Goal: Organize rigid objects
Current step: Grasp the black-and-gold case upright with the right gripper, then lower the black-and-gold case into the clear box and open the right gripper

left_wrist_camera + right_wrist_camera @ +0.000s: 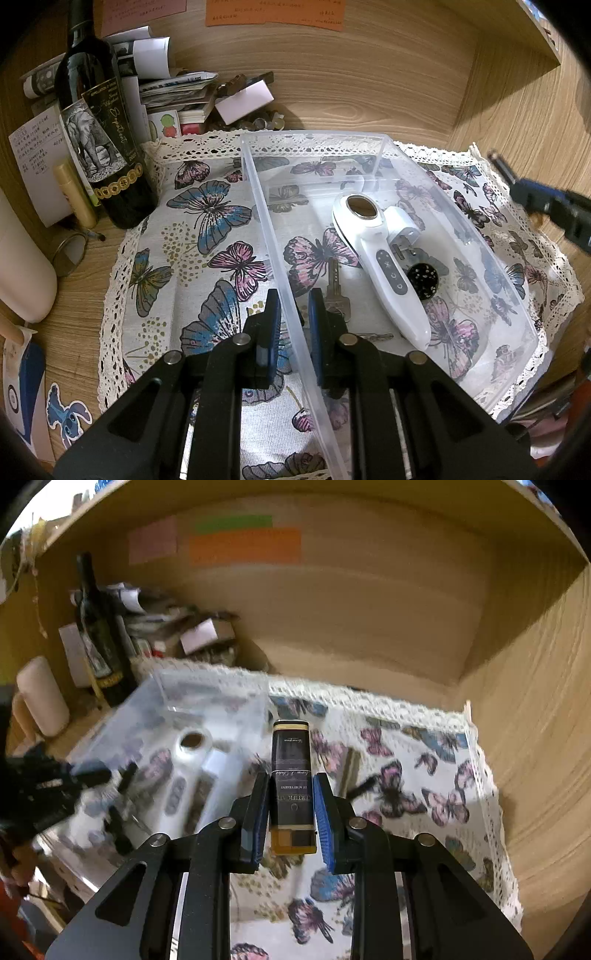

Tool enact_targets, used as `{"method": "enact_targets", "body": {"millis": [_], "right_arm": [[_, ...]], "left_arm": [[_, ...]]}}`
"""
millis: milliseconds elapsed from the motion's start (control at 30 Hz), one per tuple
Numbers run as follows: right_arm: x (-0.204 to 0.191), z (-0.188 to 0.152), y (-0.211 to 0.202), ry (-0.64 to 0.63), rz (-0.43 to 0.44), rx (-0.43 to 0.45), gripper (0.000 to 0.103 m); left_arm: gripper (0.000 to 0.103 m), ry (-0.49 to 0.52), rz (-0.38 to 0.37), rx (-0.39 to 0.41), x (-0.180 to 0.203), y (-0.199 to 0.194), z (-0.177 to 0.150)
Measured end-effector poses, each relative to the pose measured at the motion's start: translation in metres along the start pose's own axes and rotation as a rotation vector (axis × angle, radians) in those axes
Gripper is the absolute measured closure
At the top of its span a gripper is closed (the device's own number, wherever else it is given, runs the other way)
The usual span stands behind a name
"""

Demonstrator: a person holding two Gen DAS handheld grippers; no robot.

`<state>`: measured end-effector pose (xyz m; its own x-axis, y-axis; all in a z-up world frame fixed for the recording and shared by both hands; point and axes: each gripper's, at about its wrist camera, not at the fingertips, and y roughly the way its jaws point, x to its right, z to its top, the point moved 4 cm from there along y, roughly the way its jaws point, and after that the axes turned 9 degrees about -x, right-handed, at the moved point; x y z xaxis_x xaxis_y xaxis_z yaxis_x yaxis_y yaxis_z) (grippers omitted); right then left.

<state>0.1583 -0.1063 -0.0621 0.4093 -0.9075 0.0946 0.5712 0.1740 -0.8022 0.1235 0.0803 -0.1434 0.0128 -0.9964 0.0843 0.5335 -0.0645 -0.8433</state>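
A: What is the setting?
B: A wooden shelf alcove (369, 74) holds a butterfly-print cloth (207, 236). The clear plastic bin (461, 229) sits on it, its side wall pinched by the left gripper (291, 332), likely to steady it.

A: And the other hand?
B: The right gripper (290, 812) pinches a small black-labelled bottle (291, 771) above open cloth, just right of the bin.

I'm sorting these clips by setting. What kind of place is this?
Probably a home desk or shelf nook: wood-grain walls with sticky notes, a butterfly-print cloth with lace edging, and personal clutter, including a wine bottle and stacked papers.
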Motion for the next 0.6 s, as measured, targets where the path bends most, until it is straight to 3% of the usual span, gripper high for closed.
{"method": "enact_targets", "body": {"millis": [267, 600], "right_arm": [[-0.021, 0.022, -0.005, -0.022, 0.076, 0.054, 0.081], [-0.066, 0.031, 0.022, -0.095, 0.176, 0.007, 0.081]], "left_arm": [[0.088, 0.0, -0.001, 0.0, 0.0, 0.0, 0.0], [0.088, 0.001, -0.002, 0.002, 0.002, 0.0, 0.0]]}}
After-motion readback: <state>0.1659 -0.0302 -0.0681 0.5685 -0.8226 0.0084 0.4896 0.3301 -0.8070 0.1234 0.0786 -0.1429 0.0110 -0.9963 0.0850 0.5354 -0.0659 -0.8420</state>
